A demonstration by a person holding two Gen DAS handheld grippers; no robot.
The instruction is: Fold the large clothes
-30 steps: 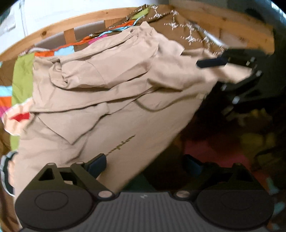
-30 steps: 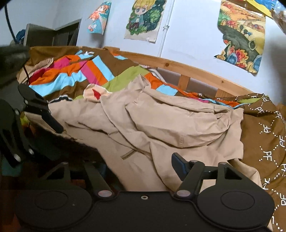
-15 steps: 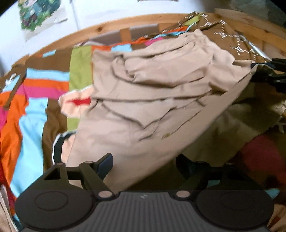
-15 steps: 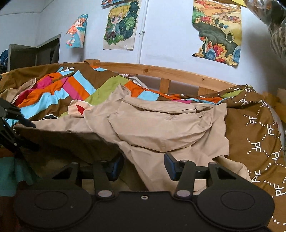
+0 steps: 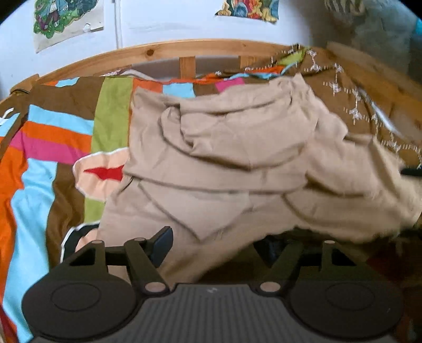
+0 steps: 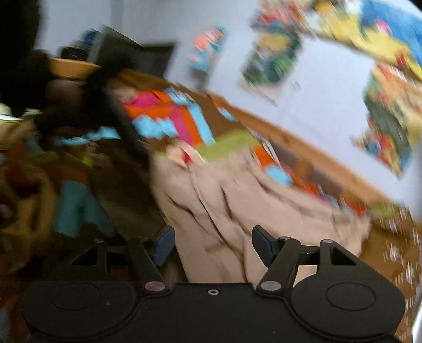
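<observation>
Left gripper [image 5: 213,248]: jaws spread, tan garment [image 5: 237,163] draped between them, not pinched. Right gripper [image 6: 213,245]: jaws apart, the cloth's edge between them, view blurred. Garment lies rumpled on the striped blanket [image 5: 50,147]. Step: spreading before folding; next needs a firm hem pinch. 1 second ago the hem hung lifted; now it sags.

Beige garment [image 5: 237,163]: matt woven cloth, soft, creased. Striped bedcover [image 5: 52,147]: matt cloth, quilted look. Bed frame [image 5: 168,50]: smooth, light-finished wood, knots visible. Wall posters [image 5: 66,21]: paper. Left gripper [image 5: 213,248] and right gripper [image 6: 213,246]: matt black plastic, round metal pivot pins.
</observation>
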